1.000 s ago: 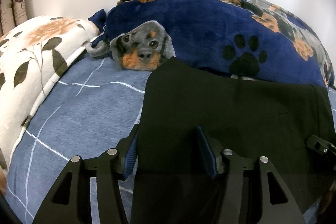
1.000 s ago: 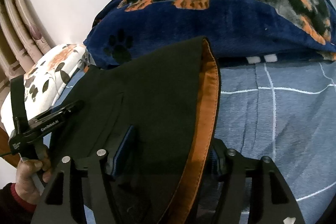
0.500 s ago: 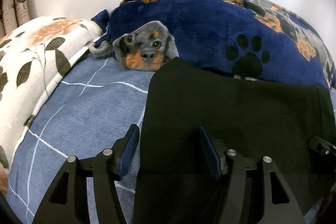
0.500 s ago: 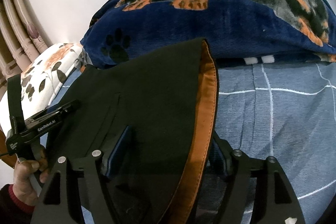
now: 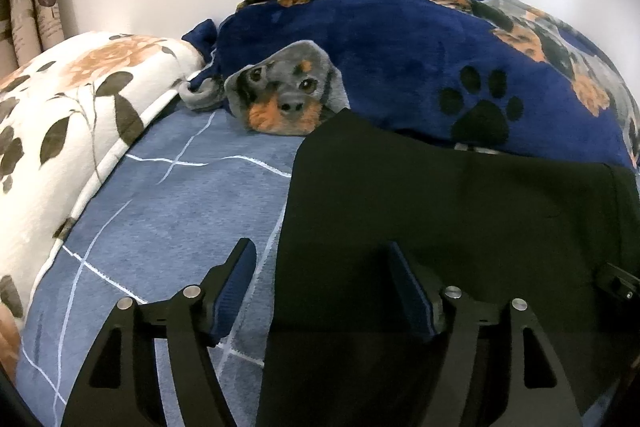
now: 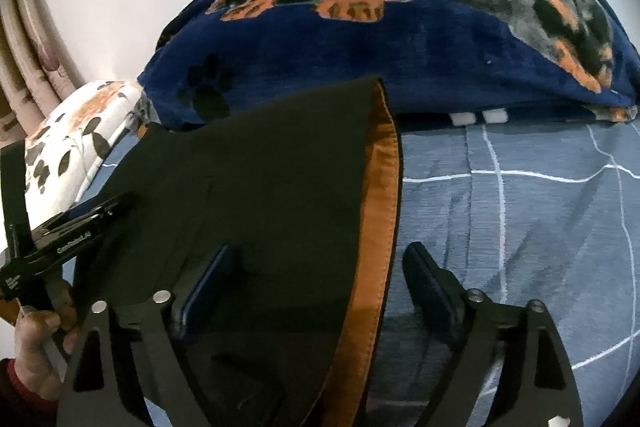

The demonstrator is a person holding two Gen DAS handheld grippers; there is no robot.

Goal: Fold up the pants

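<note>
Released since a second ago: black pants (image 5: pixel 460 211) now lying flat on the blue checked bedsheet (image 5: pixel 160 211), far edge against the navy dog-print blanket (image 5: pixel 400 67). Left gripper (image 5: pixel 324 291) spread wide across the pants' left edge, right gripper (image 6: pixel 320 283) likewise apart, straddling the orange-lined waistband (image 6: pixel 380 227). Floral quilt (image 5: pixel 60 115) at far left.

A bed with a blue-grey sheet crossed by thin white lines (image 5: pixel 168 211) fills the lower left of the left wrist view. On it lie flat black pants (image 5: pixel 460 211) at centre right, a navy fleece dog-print blanket (image 5: pixel 400 67) heaped along the top, and a white floral quilt (image 5: pixel 60 115) at left.
</note>
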